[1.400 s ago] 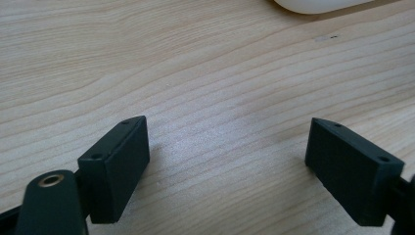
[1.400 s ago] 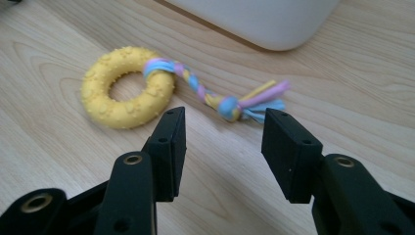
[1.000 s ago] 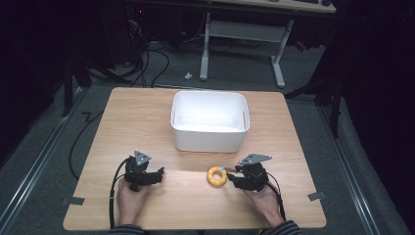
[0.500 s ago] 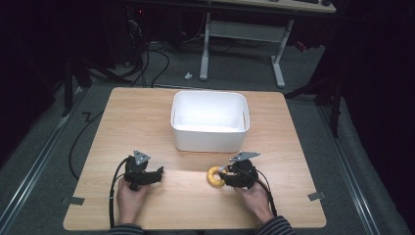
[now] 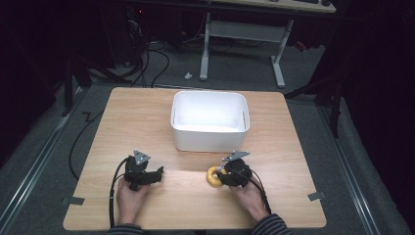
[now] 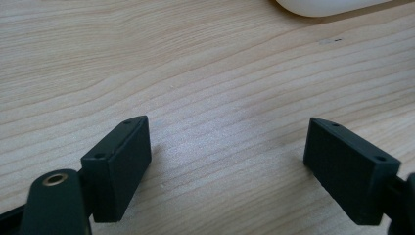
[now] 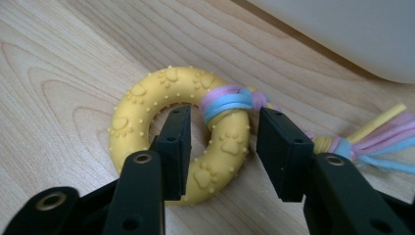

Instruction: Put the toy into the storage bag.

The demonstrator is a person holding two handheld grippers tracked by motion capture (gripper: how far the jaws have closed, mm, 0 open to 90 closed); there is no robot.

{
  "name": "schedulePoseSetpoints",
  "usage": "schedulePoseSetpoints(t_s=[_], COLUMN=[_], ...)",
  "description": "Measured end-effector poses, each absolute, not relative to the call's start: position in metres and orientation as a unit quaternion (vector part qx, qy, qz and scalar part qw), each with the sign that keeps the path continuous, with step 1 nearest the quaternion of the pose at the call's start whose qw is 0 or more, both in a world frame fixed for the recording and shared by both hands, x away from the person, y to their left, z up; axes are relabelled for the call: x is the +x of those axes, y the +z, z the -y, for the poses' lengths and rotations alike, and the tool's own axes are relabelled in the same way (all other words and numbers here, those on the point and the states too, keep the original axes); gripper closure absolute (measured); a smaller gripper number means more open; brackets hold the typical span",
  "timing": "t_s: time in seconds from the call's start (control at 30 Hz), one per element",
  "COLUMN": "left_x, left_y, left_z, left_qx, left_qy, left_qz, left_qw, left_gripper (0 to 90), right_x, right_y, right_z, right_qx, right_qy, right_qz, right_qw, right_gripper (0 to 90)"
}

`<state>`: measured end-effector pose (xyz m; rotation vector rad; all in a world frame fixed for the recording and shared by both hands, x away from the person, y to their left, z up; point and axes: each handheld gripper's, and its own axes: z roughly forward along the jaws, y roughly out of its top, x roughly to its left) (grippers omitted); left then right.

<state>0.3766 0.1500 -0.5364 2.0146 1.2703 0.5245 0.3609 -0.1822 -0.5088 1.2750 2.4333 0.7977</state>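
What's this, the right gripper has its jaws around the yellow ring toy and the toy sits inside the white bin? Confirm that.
Not quite. The right gripper does have its jaws around one side of the yellow ring toy, and they have just been closing, but the toy lies on the wooden table in front of the white bin, not inside it. The high view shows this.

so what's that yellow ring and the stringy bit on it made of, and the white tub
The yellow ring looks like soft matte rubber or silicone, going by its moulded paw prints and small bumps. The strips knotted on it seem to be fleece or cloth: flat, soft-edged, pink, blue and yellow. The white tub is probably plastic, with smooth thin walls and rounded corners.
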Motion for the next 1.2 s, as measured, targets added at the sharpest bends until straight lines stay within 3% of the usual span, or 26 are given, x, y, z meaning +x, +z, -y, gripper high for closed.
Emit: schedulePoseSetpoints(t_s=[0.2, 0.7, 1.2], left_x=[0.377, 0.377, 0.377], left_y=[-0.536, -0.537, -0.537], left_z=[-0.15, -0.149, -0.149], left_qx=[0.775, 0.776, 0.776], left_qy=[0.202, 0.205, 0.205], left_qz=[-0.49, -0.489, -0.489], left_qw=[0.346, 0.342, 0.342], left_gripper=[18.2, 18.2, 18.1], right_x=[0.363, 0.356, 0.337], right_y=[-0.511, -0.497, -0.471], right_z=[0.18, 0.194, 0.236], right_qx=[0.441, 0.443, 0.449], right_qy=[0.272, 0.299, 0.324], right_qz=[-0.846, -0.835, -0.816], right_qw=[0.129, 0.13, 0.166], right_gripper=[65.5, 66.6, 66.5])
